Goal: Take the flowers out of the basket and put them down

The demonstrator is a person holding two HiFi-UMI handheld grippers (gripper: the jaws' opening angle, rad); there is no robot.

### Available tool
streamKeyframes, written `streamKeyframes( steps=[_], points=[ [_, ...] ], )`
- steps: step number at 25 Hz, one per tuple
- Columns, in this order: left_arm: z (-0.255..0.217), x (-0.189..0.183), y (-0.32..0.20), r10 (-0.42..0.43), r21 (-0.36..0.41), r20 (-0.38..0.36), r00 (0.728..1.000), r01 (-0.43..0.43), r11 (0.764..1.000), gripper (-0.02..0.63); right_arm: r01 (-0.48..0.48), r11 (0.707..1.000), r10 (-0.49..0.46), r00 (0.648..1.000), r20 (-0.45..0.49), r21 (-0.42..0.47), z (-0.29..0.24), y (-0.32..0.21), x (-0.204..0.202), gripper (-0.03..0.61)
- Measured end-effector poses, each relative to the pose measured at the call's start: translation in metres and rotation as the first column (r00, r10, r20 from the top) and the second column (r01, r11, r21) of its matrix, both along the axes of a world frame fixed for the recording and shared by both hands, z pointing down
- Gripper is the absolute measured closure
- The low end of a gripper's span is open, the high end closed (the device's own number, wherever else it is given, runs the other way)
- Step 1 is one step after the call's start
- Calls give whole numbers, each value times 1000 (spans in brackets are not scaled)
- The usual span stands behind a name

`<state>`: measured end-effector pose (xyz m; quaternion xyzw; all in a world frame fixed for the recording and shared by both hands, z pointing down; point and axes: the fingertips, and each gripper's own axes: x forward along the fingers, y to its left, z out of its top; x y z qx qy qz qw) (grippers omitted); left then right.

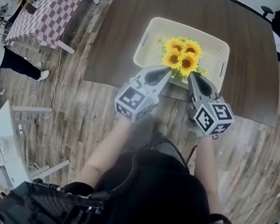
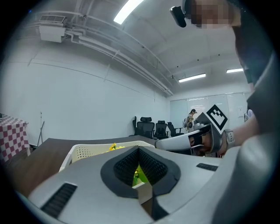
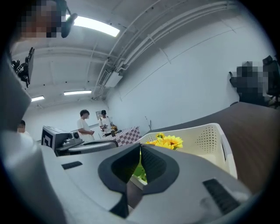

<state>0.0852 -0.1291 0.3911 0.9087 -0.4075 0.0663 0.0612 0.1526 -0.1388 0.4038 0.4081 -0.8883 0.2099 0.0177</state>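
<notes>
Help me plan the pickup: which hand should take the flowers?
Right, narrowly: left tongs and right tongs both hover shut by the basket, but flowers look nearer in right gripper view.

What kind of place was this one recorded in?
Probably an office or lab workspace: black office chairs stand along the far wall, a large dark table fills the middle of the room, and strip lights run along the ceiling.
</notes>
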Motion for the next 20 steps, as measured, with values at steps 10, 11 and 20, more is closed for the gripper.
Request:
streamKeyframes(
  steps=[10,11,20],
  points=[
    [3,5,-42,89,-41,70,994,-86,995,563,-12,998,3,988,-156,-58,19,-34,7,528],
    [4,5,-45,102,-48,81,992,-98,994,563,-8,998,-3,984,-176,-64,20,-37,7,502],
    [27,4,-68,208,-149,186,960,-182,972,447,-24,990,-17,958,-287,-137,37,-63,10,433]
  ],
)
